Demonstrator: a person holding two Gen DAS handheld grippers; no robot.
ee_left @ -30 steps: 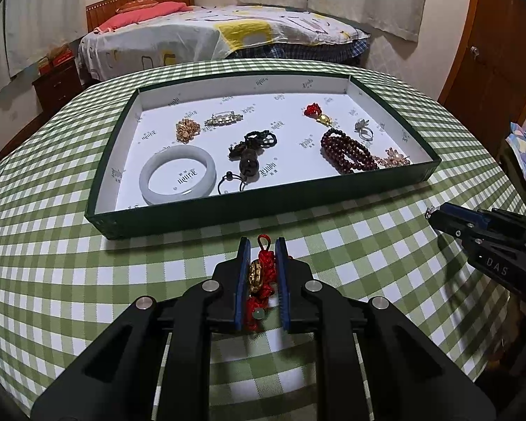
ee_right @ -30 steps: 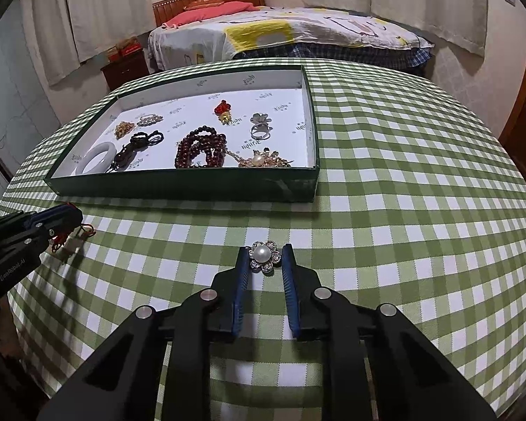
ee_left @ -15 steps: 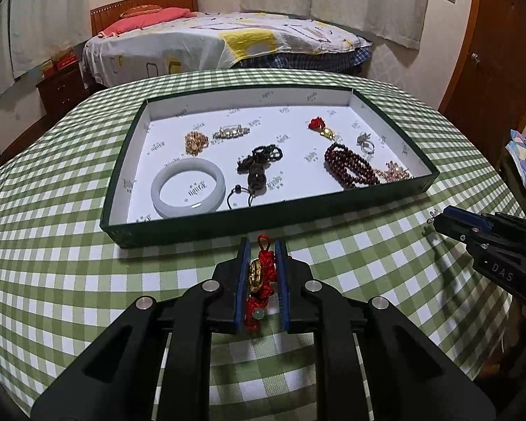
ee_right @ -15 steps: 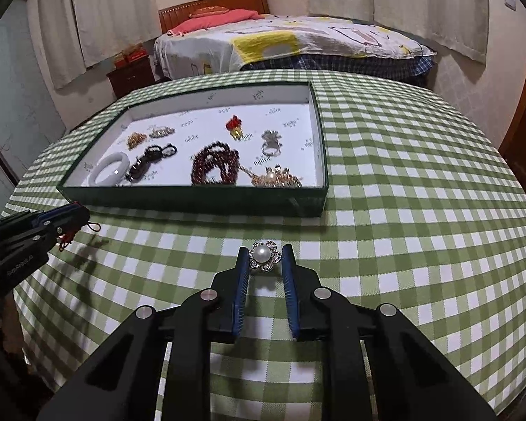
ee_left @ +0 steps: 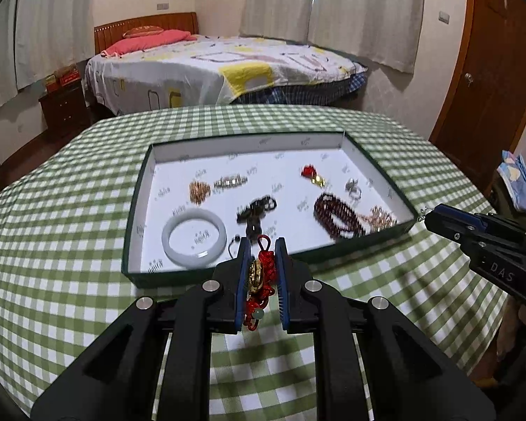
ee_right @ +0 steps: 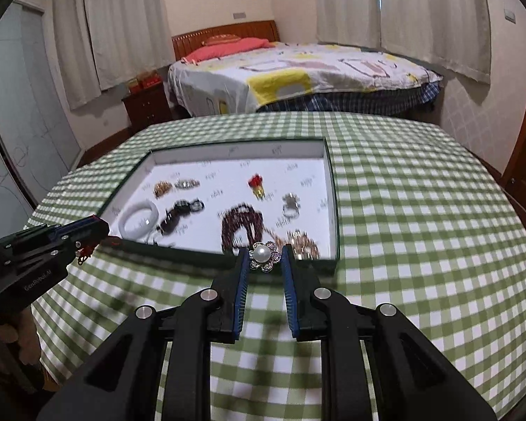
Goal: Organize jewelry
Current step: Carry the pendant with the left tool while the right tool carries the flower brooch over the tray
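**Two pieces in hand, bound for the tray**

While both claws are hanging above the checked cloth short of the tray, we are listing what each is carrying. Our left gripper (ee_left: 263,245) is clenching a red knotted charm (ee_left: 261,273) between its blue pads (ee_left: 243,280); the cord loop is poking up past the fingertips, a gold medallion is sitting mid-pad, and a tassel with a pale bead is dangling below. We judge the deep grip is keeping the limp cord from slipping out. Our right gripper (ee_right: 263,256) is pinching a pearl flower brooch (ee_right: 263,255) at the very tips, the white pearl facing up, ringed by small sparkling petals; a tip hold should be making release easy.

Beyond the claws, the green-walled, white-lined tray (ee_left: 136,210) is resting on the table (ee_left: 52,245) and is already holding:
- a pale jade bangle (ee_left: 194,233), near left;
- a dark cord piece (ee_left: 257,212), centre;
- dark red beads (ee_left: 336,214), near right;
- a second red-and-gold charm (ee_left: 312,173), toward the back.

We judge the sorting is well along, with these two pieces still to be set inside.
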